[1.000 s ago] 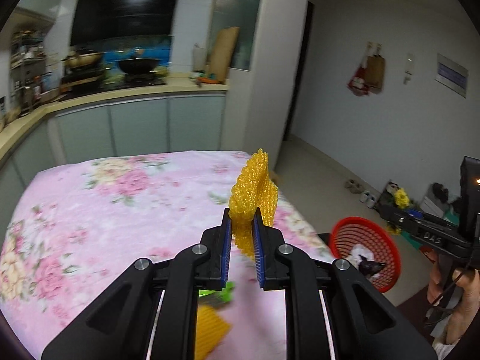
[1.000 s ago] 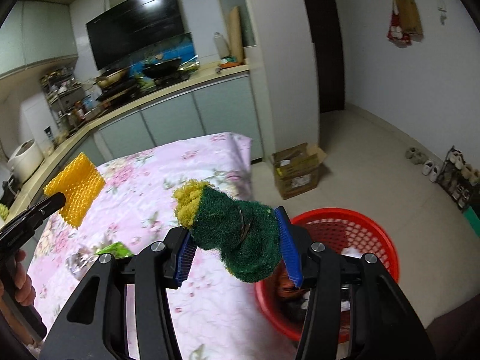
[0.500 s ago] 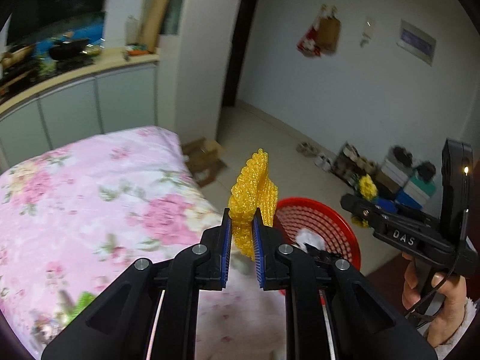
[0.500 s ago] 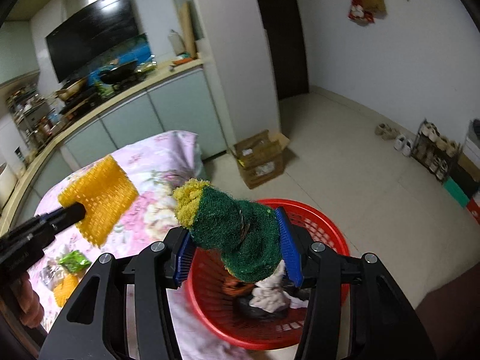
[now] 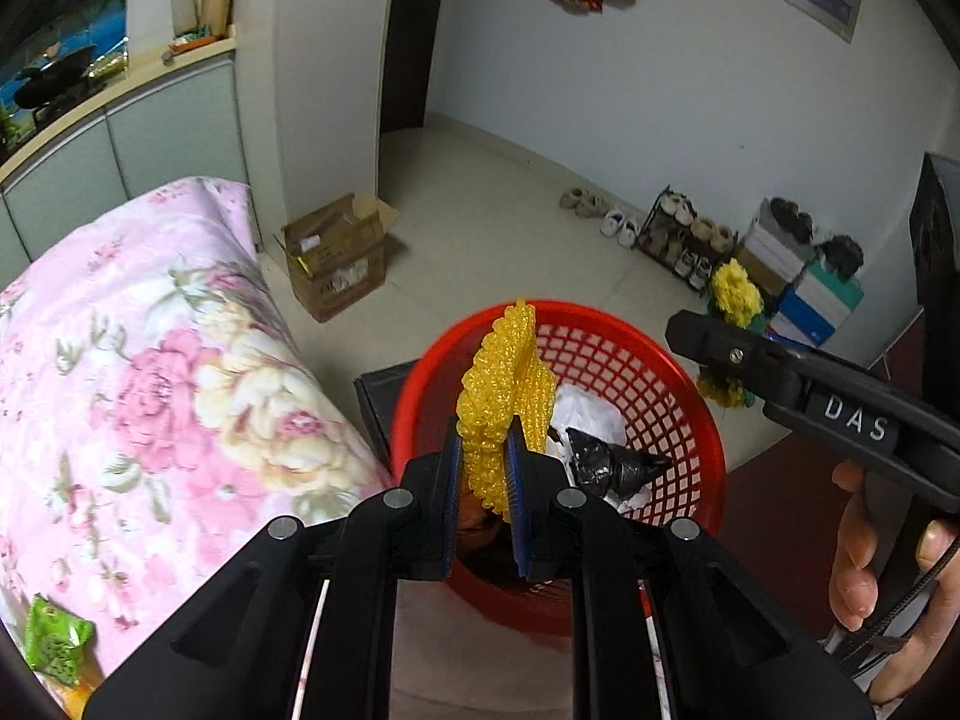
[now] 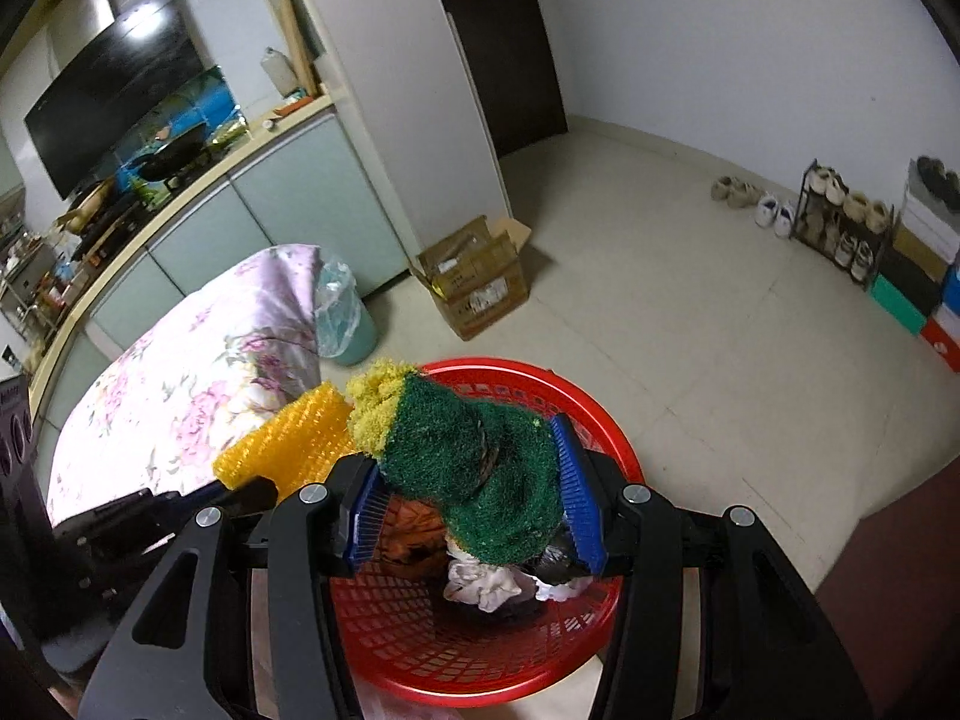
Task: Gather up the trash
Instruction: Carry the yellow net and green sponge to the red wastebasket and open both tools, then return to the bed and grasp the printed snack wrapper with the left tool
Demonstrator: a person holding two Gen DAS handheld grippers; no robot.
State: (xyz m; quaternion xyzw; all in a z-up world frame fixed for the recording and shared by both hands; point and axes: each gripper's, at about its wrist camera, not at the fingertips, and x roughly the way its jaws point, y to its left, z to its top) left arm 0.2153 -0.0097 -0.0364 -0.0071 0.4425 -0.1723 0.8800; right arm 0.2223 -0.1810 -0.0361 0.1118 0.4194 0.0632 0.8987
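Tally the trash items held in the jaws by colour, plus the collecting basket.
Yellow foam net, in the left gripper: 1
Green scouring pad, in the right gripper: 1
Red basket under both: 1
Total: 3

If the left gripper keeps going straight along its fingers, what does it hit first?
Probably the trash inside the red basket: the left gripper, shut on the yellow foam net, points down into it toward the white paper and black bag. Depth is uncertain.
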